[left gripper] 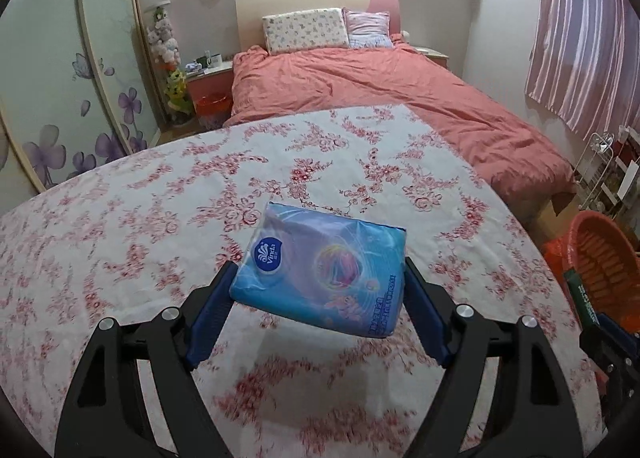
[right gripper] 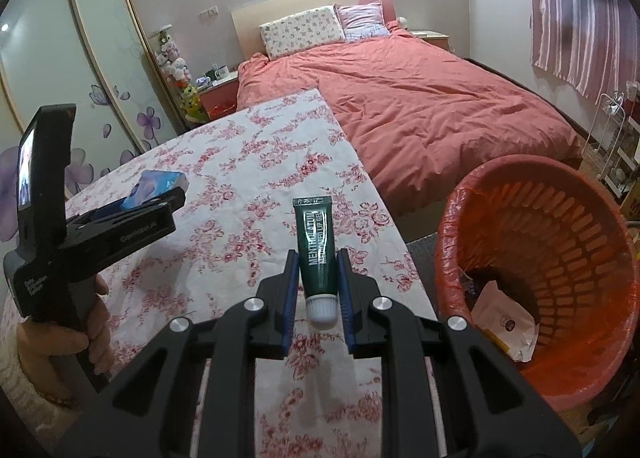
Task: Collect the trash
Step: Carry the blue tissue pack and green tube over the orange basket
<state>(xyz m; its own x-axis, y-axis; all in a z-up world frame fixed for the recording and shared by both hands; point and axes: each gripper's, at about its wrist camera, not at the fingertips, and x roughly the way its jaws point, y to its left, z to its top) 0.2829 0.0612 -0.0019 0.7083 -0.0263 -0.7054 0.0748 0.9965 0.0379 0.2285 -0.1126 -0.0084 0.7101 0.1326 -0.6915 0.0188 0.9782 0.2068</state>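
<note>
Above the floral-cloth counter (left gripper: 120,225), a blue Vinda tissue pack (left gripper: 320,270) is clamped between the fingers of the left gripper (left gripper: 318,294) and held clear of the cloth, tilted. Same pack is seen edge-on in the right wrist view, in the left gripper (right gripper: 160,197), gripped by the person's left hand (right gripper: 68,334). A green Mentholatum lip gel tube (right gripper: 318,254) is pinched between the fingers of the right gripper (right gripper: 318,278), white cap toward the camera, over the counter's right side. An orange waste basket (right gripper: 560,242) with a red liner sits just beside the counter's right edge; paper scraps (right gripper: 504,322) are seen inside. A bed (right gripper: 420,109) with a salmon duvet lies beyond
</note>
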